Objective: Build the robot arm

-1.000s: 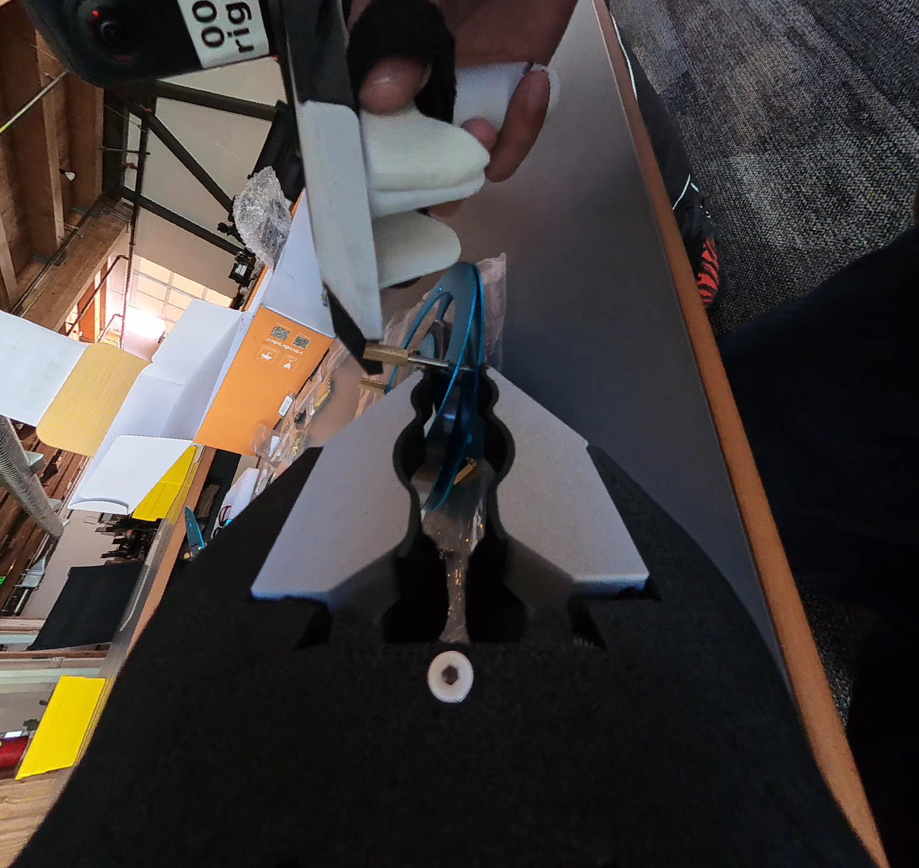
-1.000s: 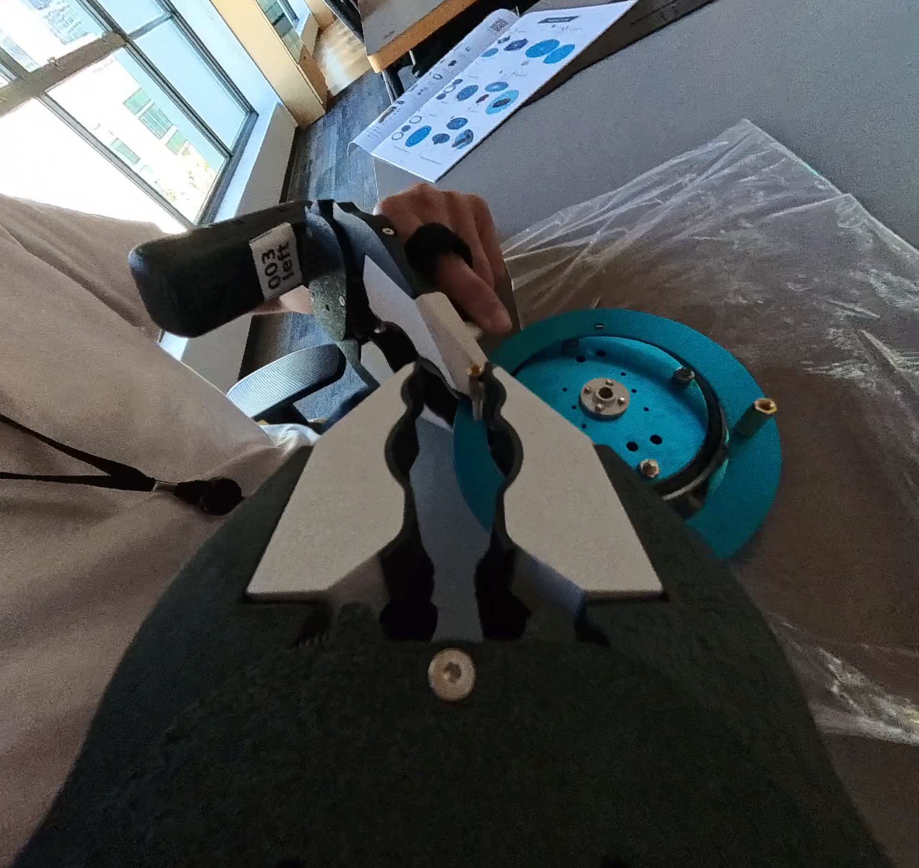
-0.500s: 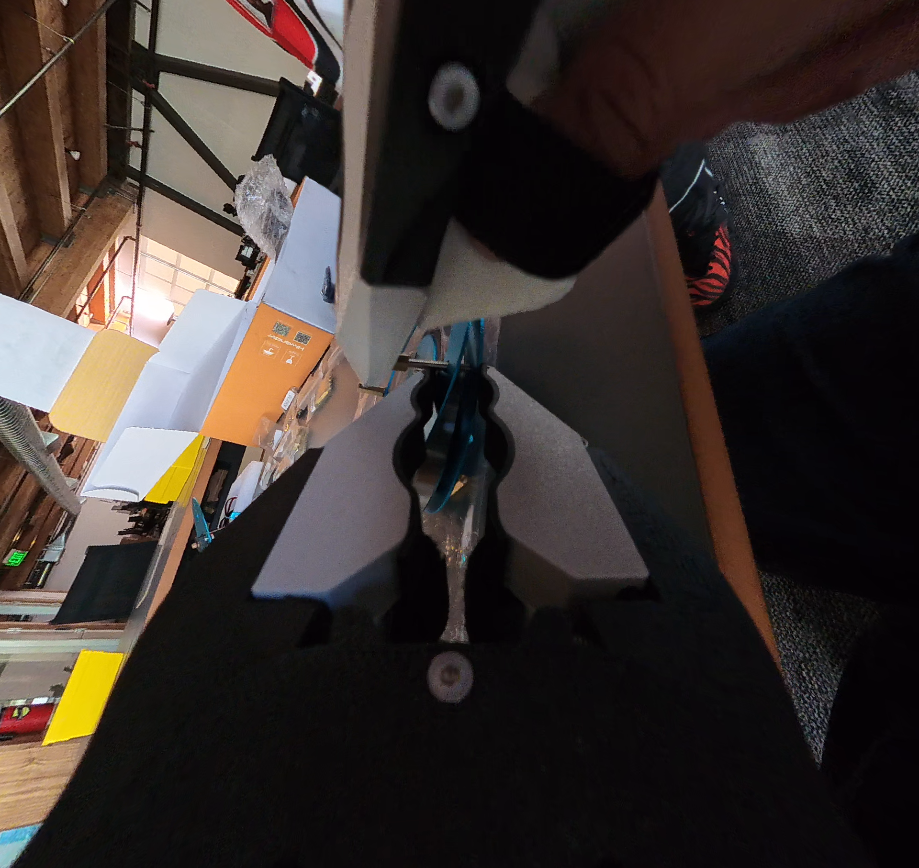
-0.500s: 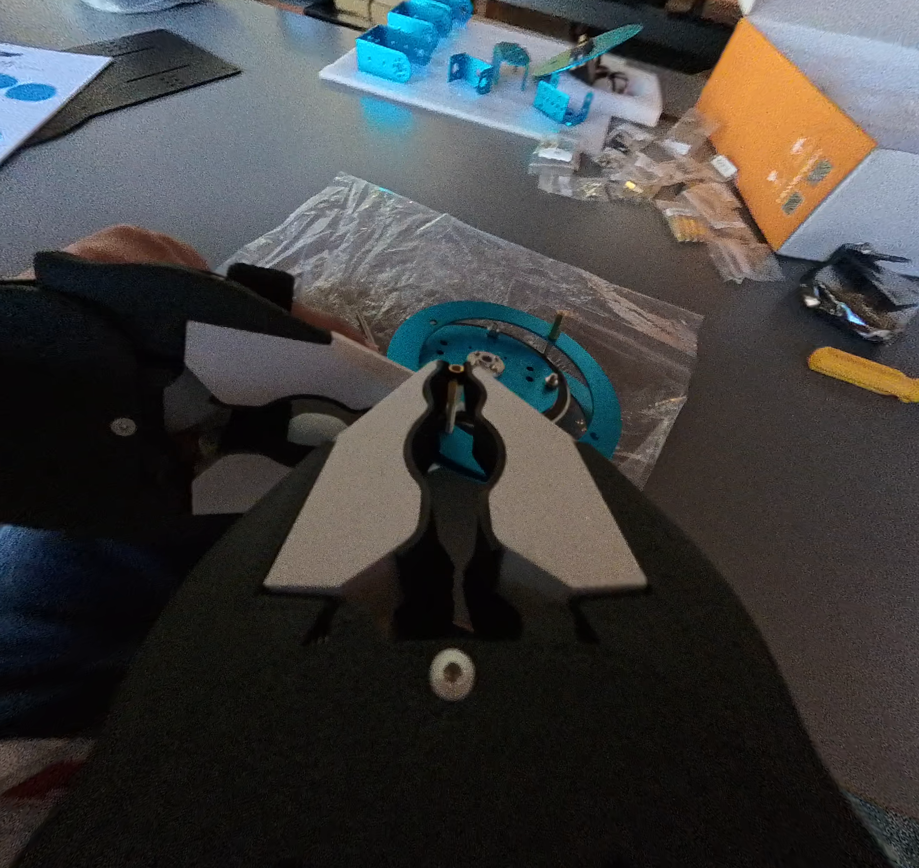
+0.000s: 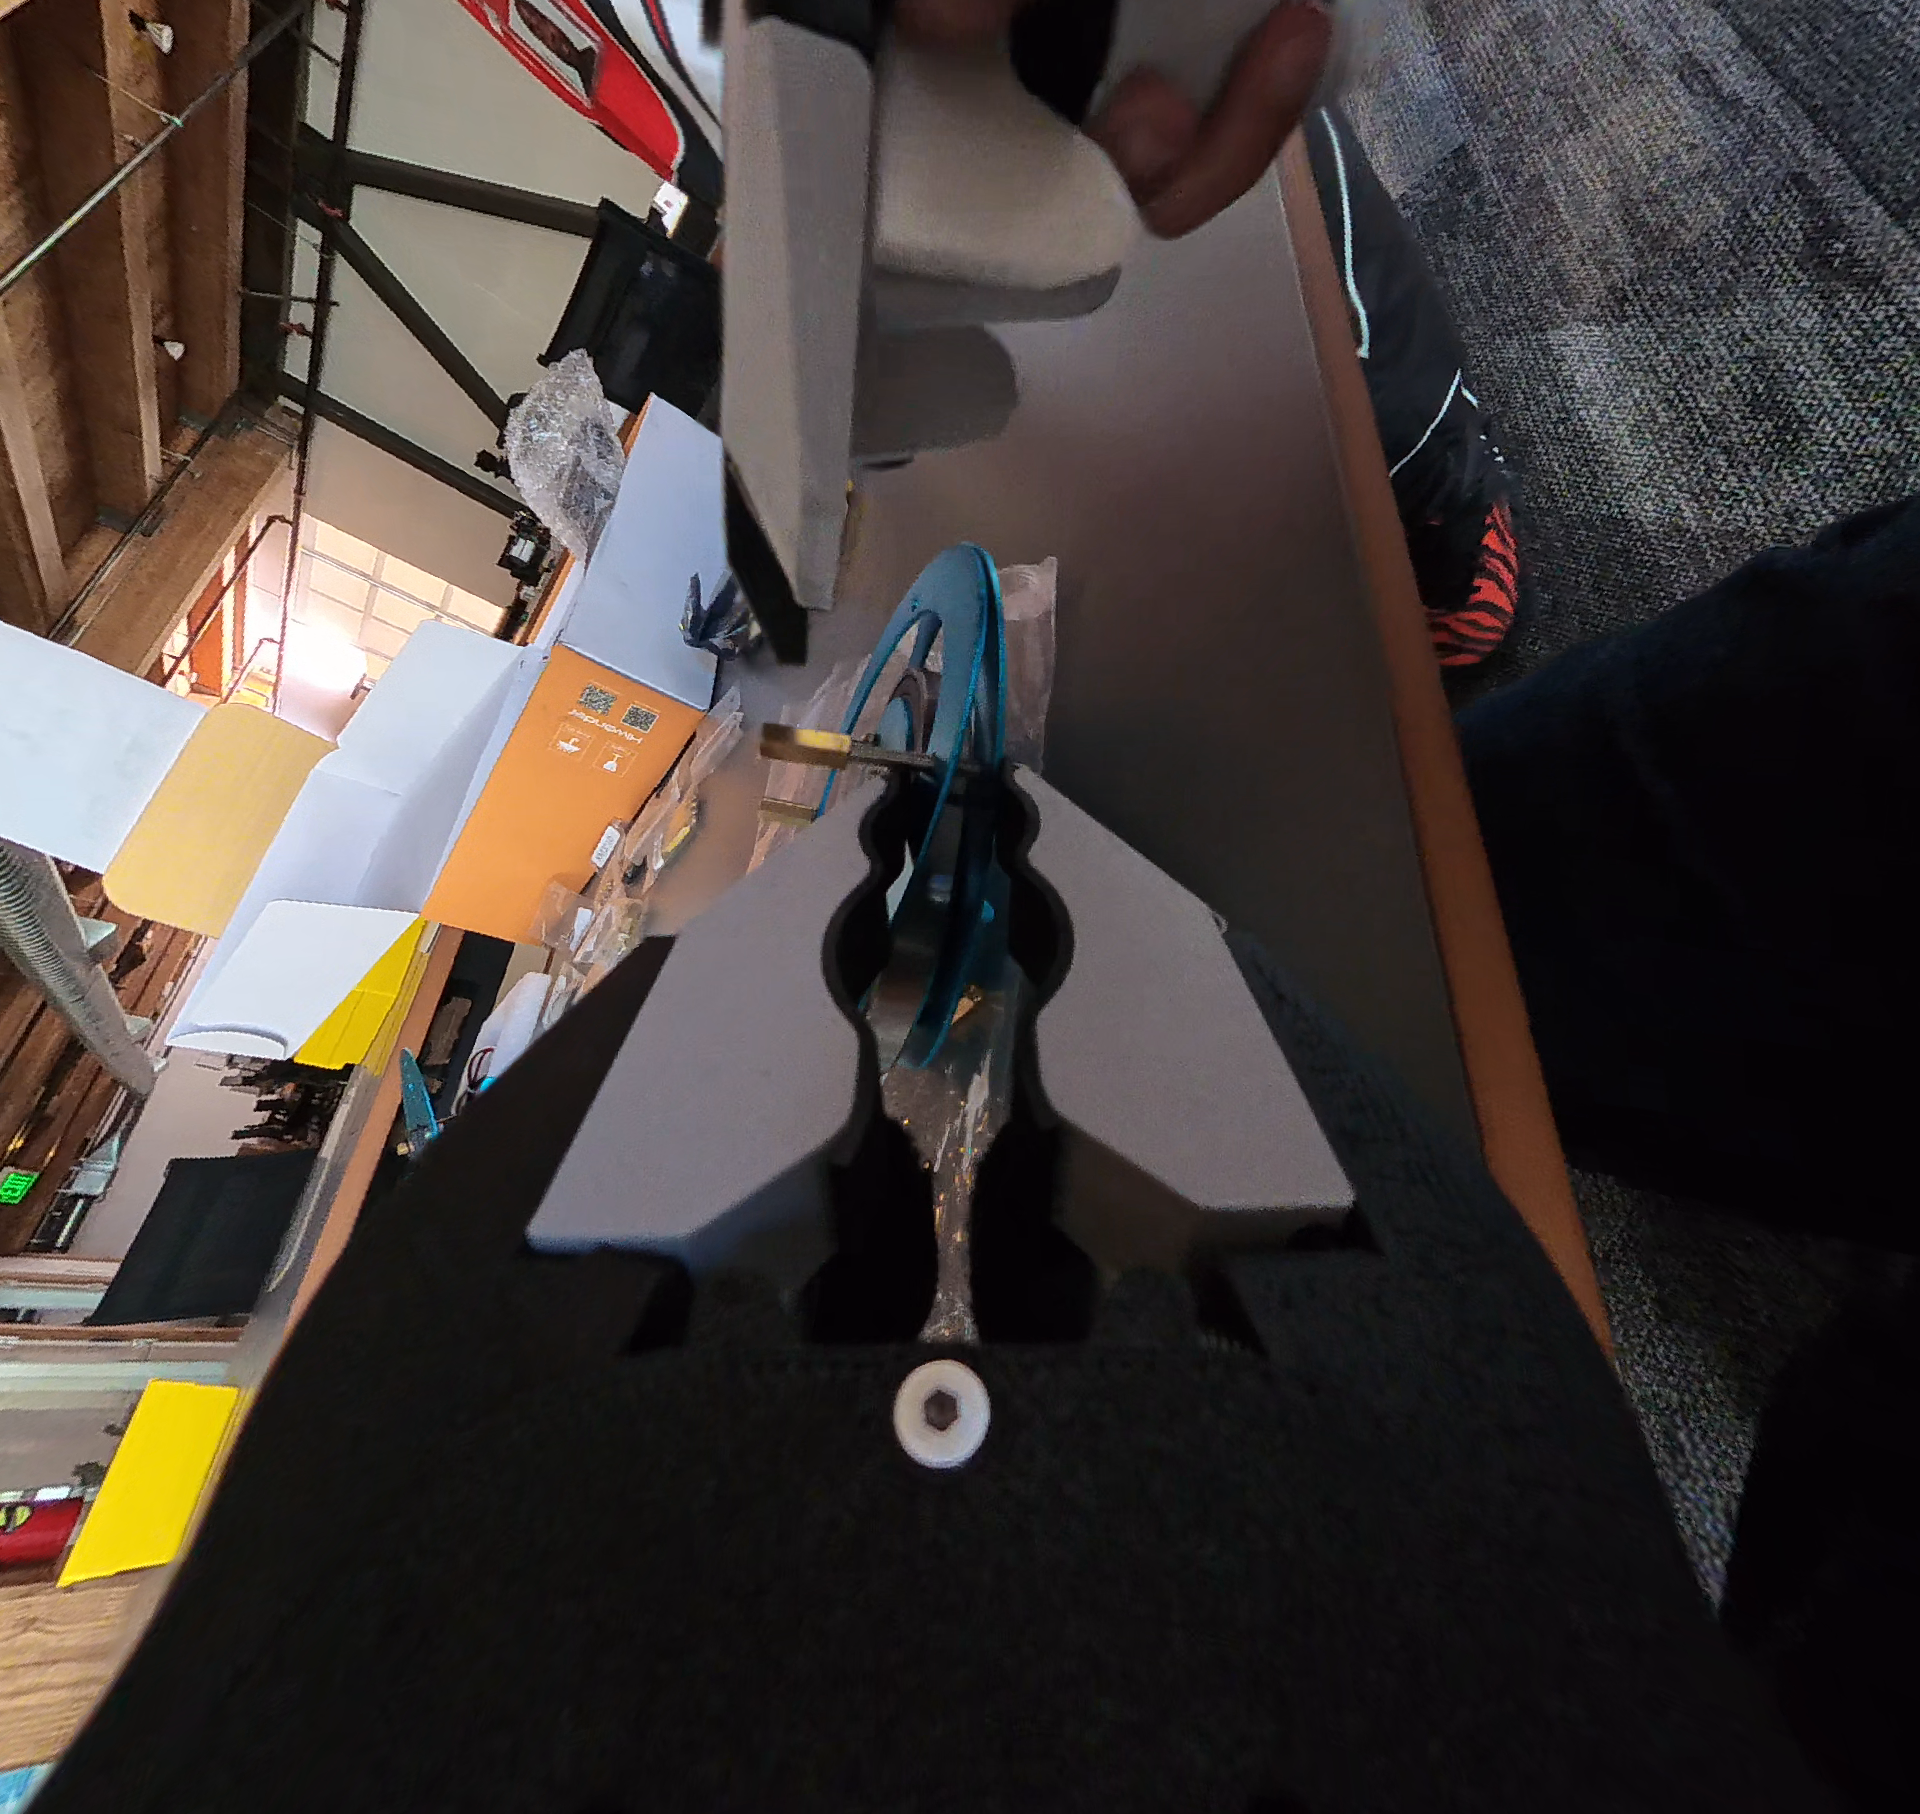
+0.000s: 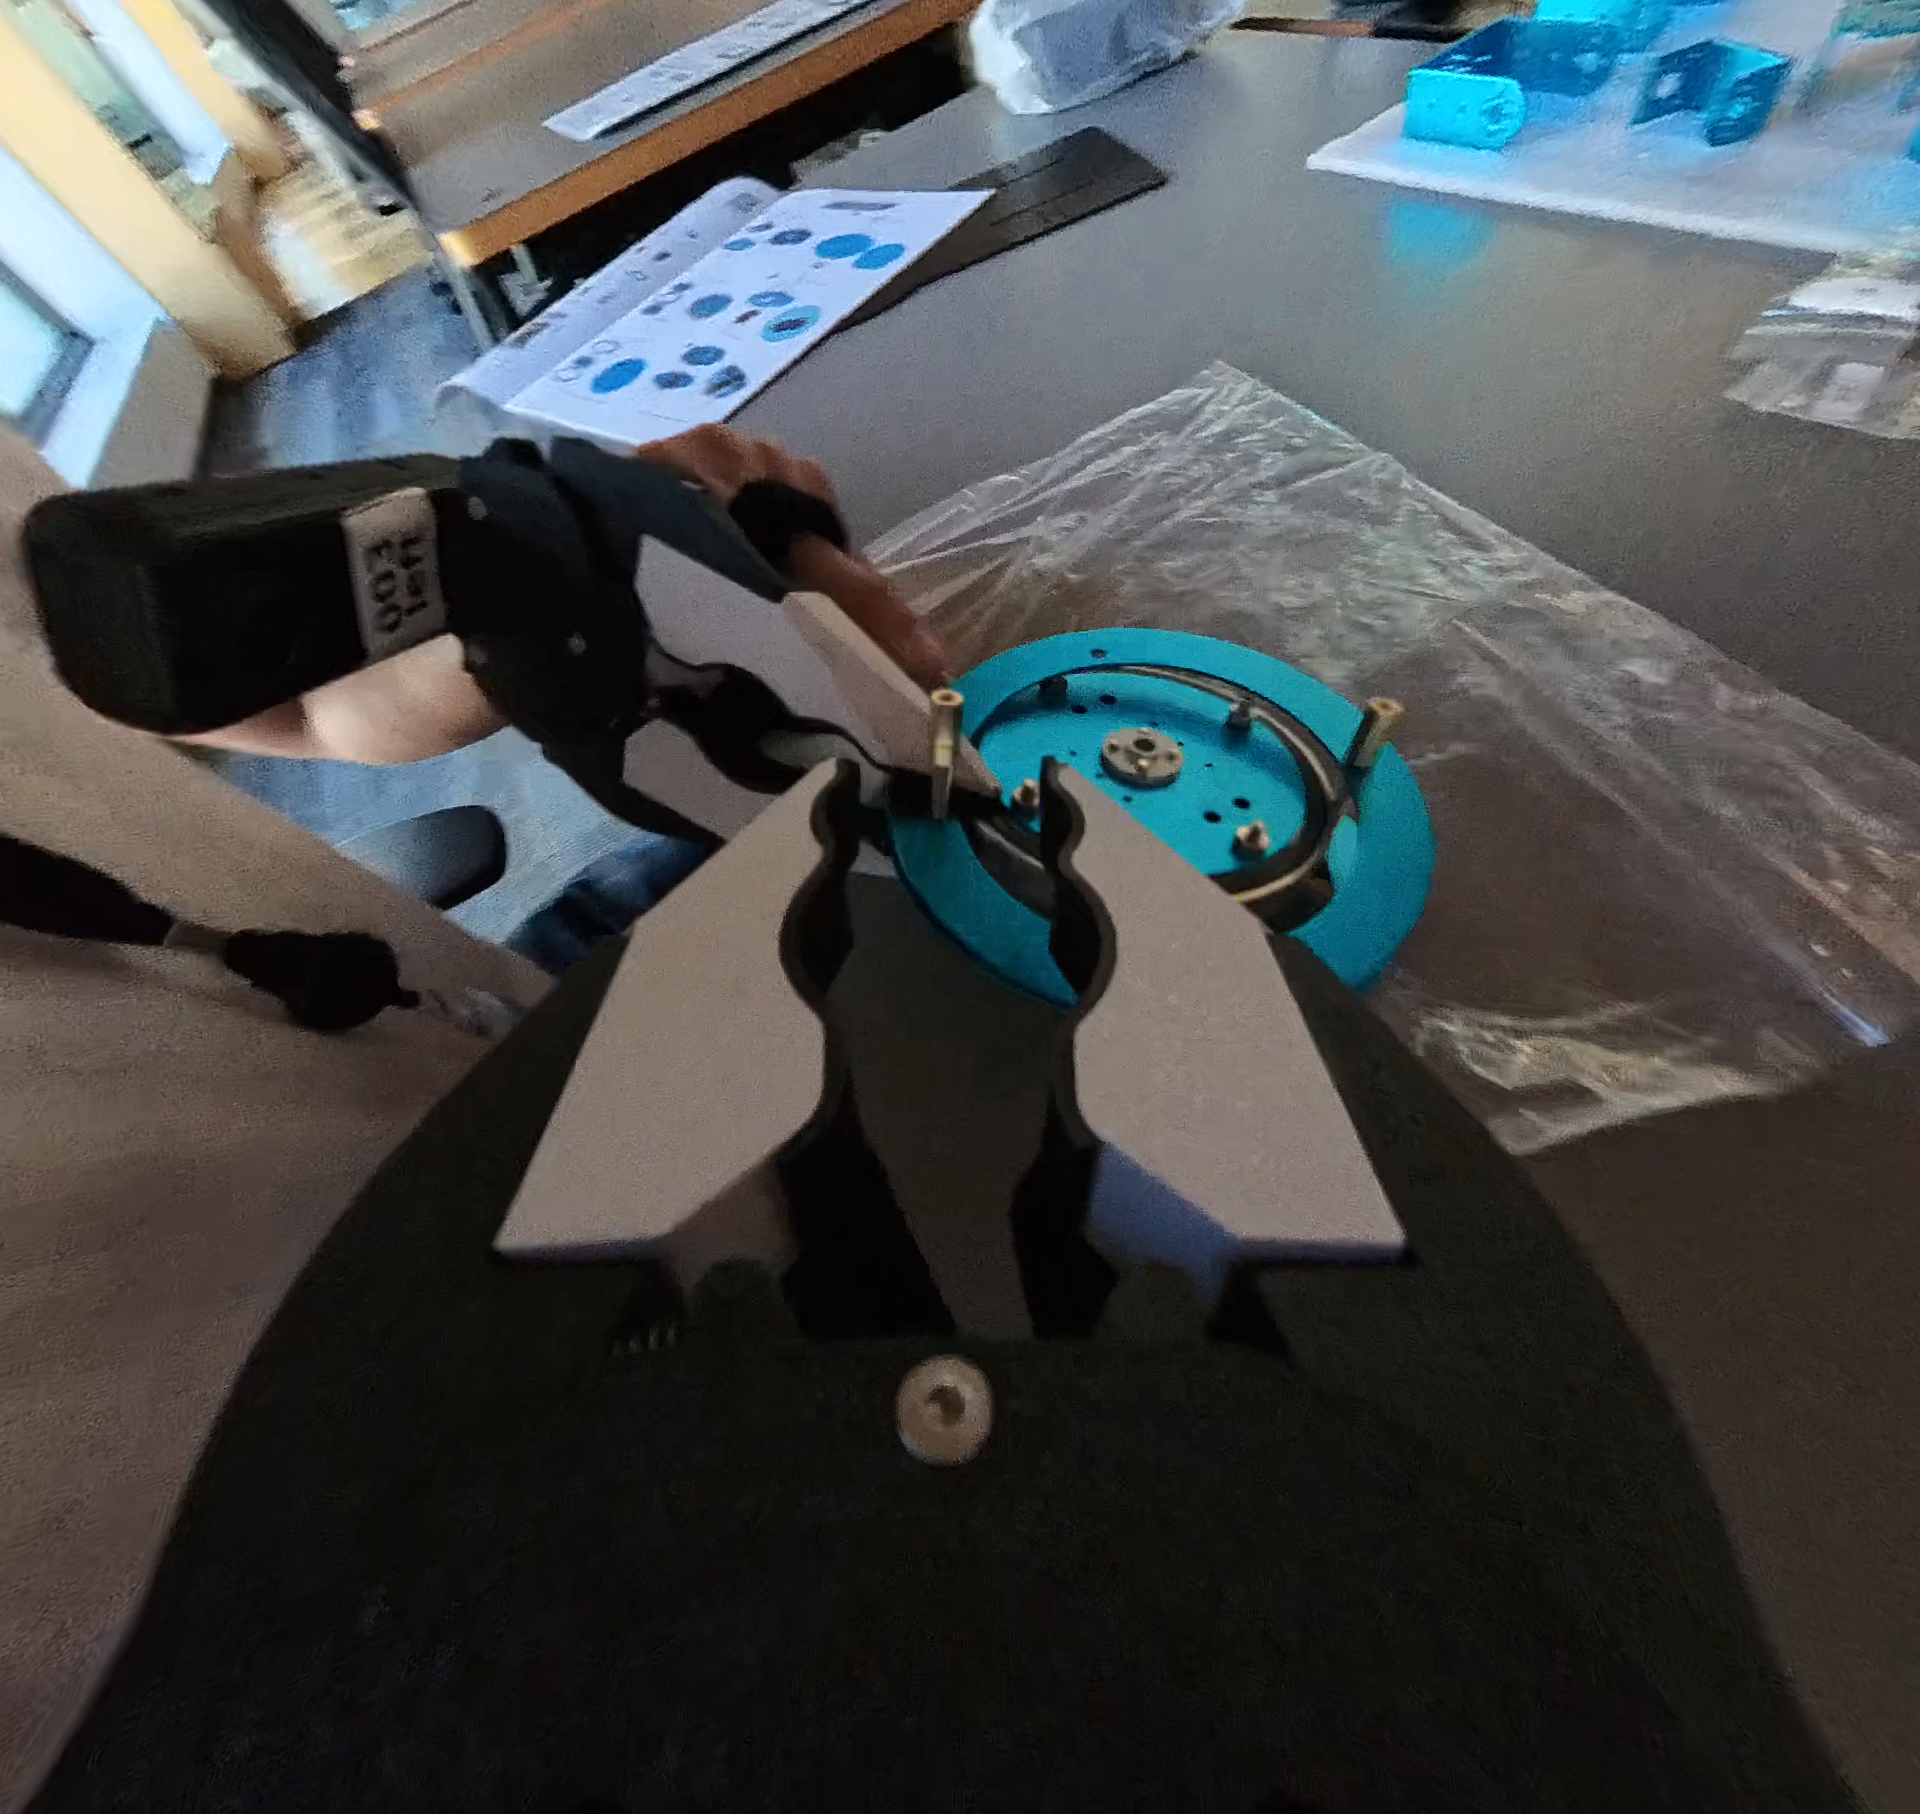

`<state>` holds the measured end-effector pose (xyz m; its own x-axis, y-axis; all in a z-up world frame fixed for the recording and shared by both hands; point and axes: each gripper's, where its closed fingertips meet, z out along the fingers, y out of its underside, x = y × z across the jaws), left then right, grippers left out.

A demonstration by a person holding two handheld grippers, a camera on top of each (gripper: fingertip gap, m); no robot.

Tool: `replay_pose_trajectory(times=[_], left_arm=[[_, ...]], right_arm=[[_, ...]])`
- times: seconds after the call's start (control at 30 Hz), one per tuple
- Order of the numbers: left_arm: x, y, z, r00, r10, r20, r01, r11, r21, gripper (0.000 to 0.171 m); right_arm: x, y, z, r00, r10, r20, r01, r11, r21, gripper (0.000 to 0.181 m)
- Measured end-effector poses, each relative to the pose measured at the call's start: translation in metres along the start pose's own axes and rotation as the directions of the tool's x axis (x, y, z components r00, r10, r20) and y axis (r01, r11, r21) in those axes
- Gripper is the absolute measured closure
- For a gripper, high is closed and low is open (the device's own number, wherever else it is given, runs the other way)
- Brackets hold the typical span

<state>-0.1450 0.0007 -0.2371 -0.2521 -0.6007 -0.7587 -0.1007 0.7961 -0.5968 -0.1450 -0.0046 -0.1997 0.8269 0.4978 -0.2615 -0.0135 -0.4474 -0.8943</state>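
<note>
White label with black print on black body of left gripper (image 6: 940,777), near bench (image 6: 1455,310) left edge. Printed booklet (image 6: 727,310) with blue diagrams at far-left bench edge. Orange box (image 5: 561,777) at far bench edge: two code squares, small pictograms. Red banner (image 5: 540,8) on wall, print blurred. Green sign (image 5: 12,1188), unreadable.
</note>
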Motion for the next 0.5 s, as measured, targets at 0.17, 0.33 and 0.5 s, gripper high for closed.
replay_pose_trajectory(times=[0.17,0.33,0.5], left_arm=[[0.003,0.000,0.001,1.000,0.013,-0.004,-0.013,1.000,-0.001,0.155],[0.005,-0.001,0.002,1.000,0.007,-0.008,-0.007,1.000,0.001,0.154],[0.006,-0.001,0.002,1.000,0.025,0.005,-0.025,1.000,-0.009,0.155]], right_arm=[[-0.010,0.003,0.022,0.972,0.019,0.233,0.002,0.996,-0.090,0.151],[-0.005,0.004,0.026,0.965,0.044,0.260,-0.016,0.994,-0.110,0.177],[0.001,0.004,0.030,0.997,0.052,0.053,-0.047,0.995,-0.085,0.177]])
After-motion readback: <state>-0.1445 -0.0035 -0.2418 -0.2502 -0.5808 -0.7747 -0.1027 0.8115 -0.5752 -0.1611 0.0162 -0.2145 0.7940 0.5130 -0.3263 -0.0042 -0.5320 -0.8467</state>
